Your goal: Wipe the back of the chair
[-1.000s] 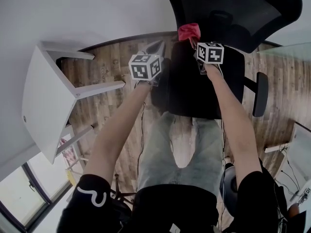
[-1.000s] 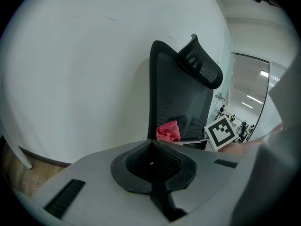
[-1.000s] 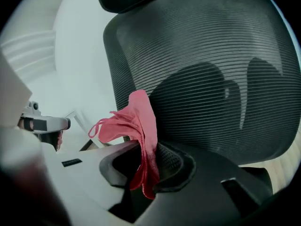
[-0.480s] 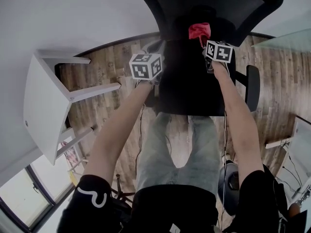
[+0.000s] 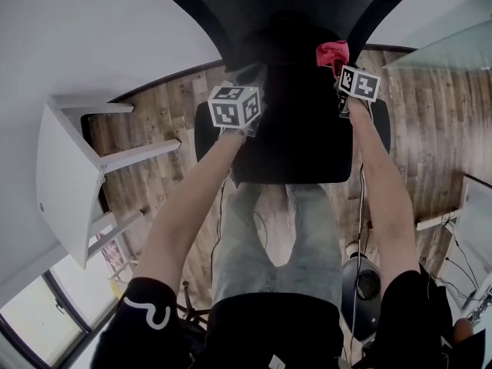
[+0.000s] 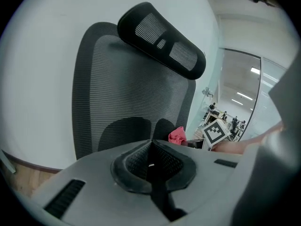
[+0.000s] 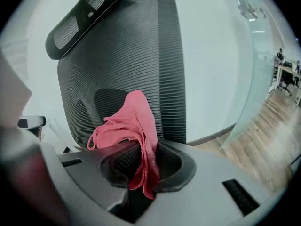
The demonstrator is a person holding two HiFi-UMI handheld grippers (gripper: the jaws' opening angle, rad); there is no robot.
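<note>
A black mesh office chair [image 5: 296, 21] faces me, its backrest [image 6: 127, 98] and headrest [image 6: 162, 41] filling both gripper views. My right gripper [image 5: 337, 61] is shut on a pink cloth [image 7: 136, 135] and holds it up in front of the lower right part of the backrest [image 7: 127, 65]. The cloth [image 5: 332, 52] shows in the head view just past the right marker cube, and in the left gripper view the cloth [image 6: 178, 135] sits at the right. My left gripper [image 5: 247, 75] hovers over the seat [image 5: 296, 144], shut with nothing between its pads.
A white table [image 5: 65, 183] stands to the left on the wooden floor [image 5: 161, 114]. A glass partition [image 7: 268, 69] runs along the right. The person's legs stand right against the seat's front edge. The white wall is close behind the chair.
The right gripper with the pink cloth has moved forward and right, closer to the backrest. The chair fills more of the head view. The left gripper has barely shifted.
</note>
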